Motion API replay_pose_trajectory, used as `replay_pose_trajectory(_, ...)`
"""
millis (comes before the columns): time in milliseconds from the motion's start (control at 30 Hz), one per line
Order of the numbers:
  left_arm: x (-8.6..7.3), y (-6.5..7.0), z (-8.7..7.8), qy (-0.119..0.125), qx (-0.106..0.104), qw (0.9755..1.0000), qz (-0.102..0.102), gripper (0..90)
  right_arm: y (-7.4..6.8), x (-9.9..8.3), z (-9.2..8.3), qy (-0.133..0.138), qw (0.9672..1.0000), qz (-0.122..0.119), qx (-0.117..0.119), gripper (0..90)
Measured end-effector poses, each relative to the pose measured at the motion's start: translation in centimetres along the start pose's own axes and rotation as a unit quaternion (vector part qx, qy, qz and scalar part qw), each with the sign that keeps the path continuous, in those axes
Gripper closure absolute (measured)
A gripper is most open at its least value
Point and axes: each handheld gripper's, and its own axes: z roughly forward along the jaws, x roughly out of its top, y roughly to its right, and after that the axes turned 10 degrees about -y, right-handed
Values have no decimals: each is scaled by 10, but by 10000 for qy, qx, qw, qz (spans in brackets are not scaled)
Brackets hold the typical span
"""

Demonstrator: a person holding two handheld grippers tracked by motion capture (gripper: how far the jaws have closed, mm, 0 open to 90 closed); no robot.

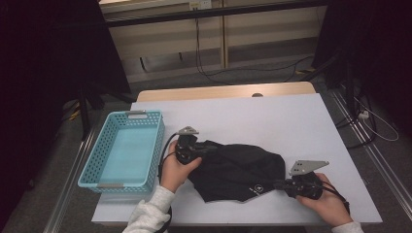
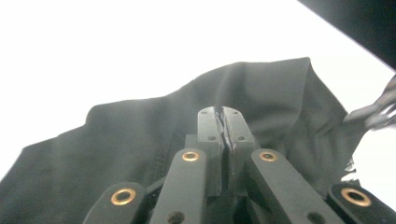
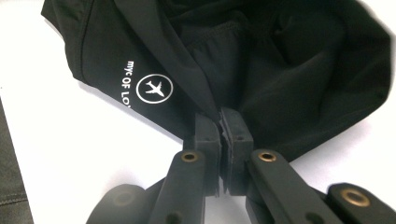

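1. the blue basket [image 1: 104, 158] sits at the table's [image 1: 272, 114] left edge; its floor shows bare.
2. the black garment [image 1: 238, 170] lies crumpled on the table, right of the basket.
3. the left gripper [image 2: 225, 126] has its jaws pinched tight on a fold of the garment.
4. the right gripper [image 3: 219, 125] is likewise clamped on the garment's edge, near its white plane logo [image 3: 155, 88].

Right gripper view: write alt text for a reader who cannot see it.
The right gripper has its two black jaws shut on a fold of a black garment that lies crumpled on a white table. Left of the jaws, the cloth bears a white print of an airplane in a circle with partly hidden lettering.
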Motion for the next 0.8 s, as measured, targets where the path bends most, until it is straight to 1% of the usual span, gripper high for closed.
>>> replay_pose_trajectory(67, 0, -4, -10, 196, -47, 9997, -119, 875, 0, 0, -1, -15, 10000, -14, -3, 887)
replay_pose_trajectory(100, 0, -7, -14, 264, 6, 9995, -155, 876, 1, 0, -2, -19, 10000, -13, -13, 887)
replay_pose_trajectory(167, -1, -11, -20, 374, 20, 9990, -239, 876, 1, 0, -3, -19, 10000, -26, -46, 887)
replay_pose_trajectory(233, -2, -15, -27, 508, 135, 9982, -296, 877, 3, 0, -5, -35, 9999, 14, -93, 888)
replay_pose_trajectory(333, -3, -20, -34, 623, 257, 9969, -402, 877, 8, -1, -8, -16, 9997, 46, -220, 888)
replay_pose_trajectory(400, -5, -22, -35, 625, 275, 9968, -422, 877, 10, -3, -10, -61, 9993, -17, -375, 888)
replay_pose_trajectory(467, -5, -22, -33, 622, 310, 9967, -420, 877, 12, -3, -12, -57, 9990, 2, -432, 886)
replay_pose_trajectory(500, -5, -21, -31, 557, 284, 9972, -399, 877, 13, -4, -13, -22, 9990, 23, -454, 879)
replay_pose_trajectory(567, -6, -19, -27, 503, 272, 9976, -396, 876, 13, -4, -14, 16, 9987, 30, -500, 839)
replay_pose_trajectory(600, -7, -19, -25, 428, 262, 9980, -374, 876, 13, -5, -13, -32, 9992, 27, -403, 807)
replay_pose_trajectory(633, -7, -19, -23, 408, 286, 9981, -365, 876, 13, -5, -12, -29, 9992, 40, -407, 766)
replay_pose_trajectory(667, -8, -18, -22, 387, 306, 9981, -355, 875, 13, -6, -12, 2, 9987, 66, -497, 709)
replay_pose_trajectory(700, -8, -18, -22, 338, 346, 9983, -332, 875, 14, -5, -13, 25, 9985, 87, -545, 676)
replay_pose_trajectory(733, -8, -18, -23, 344, 378, 9982, -323, 875, 15, -5, -16, 93, 9981, 114, -605, 635)
replay_pose_trajectory(767, -8, -18, -23, 348, 402, 9980, -329, 875, 17, -5, -19, 192, 9971, 187, -708, 585)
replay_pose_trajectory(800, -8, -18, -24, 349, 419, 9980, -332, 874, 19, -6, -22, 262, 9963, 288, -773, 560)
